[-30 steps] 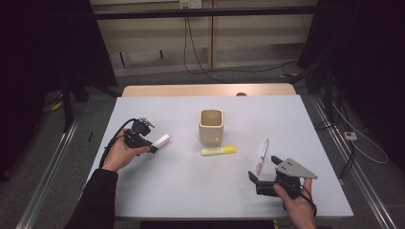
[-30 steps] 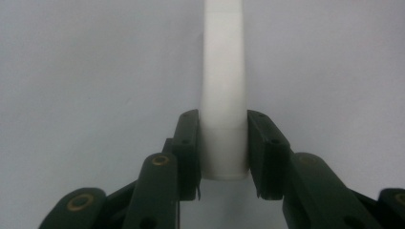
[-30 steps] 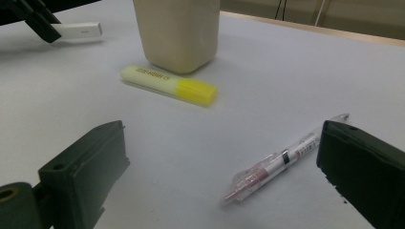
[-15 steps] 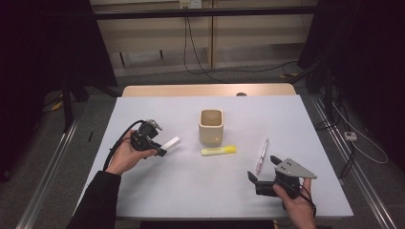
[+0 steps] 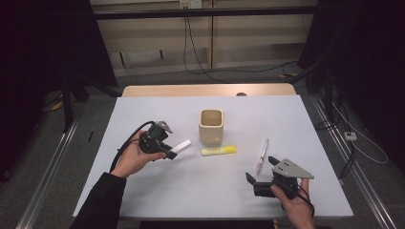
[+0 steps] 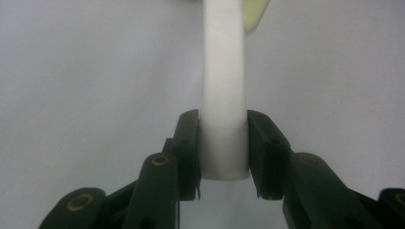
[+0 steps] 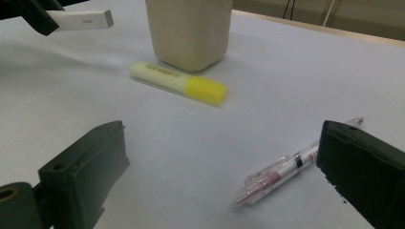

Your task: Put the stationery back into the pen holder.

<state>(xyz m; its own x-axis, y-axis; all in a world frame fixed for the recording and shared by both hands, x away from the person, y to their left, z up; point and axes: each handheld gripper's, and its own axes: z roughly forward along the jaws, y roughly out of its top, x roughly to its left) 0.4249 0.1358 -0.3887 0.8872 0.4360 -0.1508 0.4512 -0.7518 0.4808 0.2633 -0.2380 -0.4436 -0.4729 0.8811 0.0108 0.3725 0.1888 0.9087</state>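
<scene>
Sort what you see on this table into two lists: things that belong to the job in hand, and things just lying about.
In the job:
- left gripper, shut on the white stick
- white stick, held above the table
- beige cup, probably where it is headed

Lying about:
- yellow highlighter, flat in front of the cup
- clear pen, flat near the right gripper, which is open with nothing between its jaws

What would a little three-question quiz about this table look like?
1. True or false: the left gripper is shut on the white stick.
2. What lies right in front of the cup? A a pen, B a yellow marker, C a spoon.
3. Fill in: the right gripper has its jaws ____.

Key: 1 true. 2 B, the yellow marker; the pen lies farther right. 3 open.
</scene>
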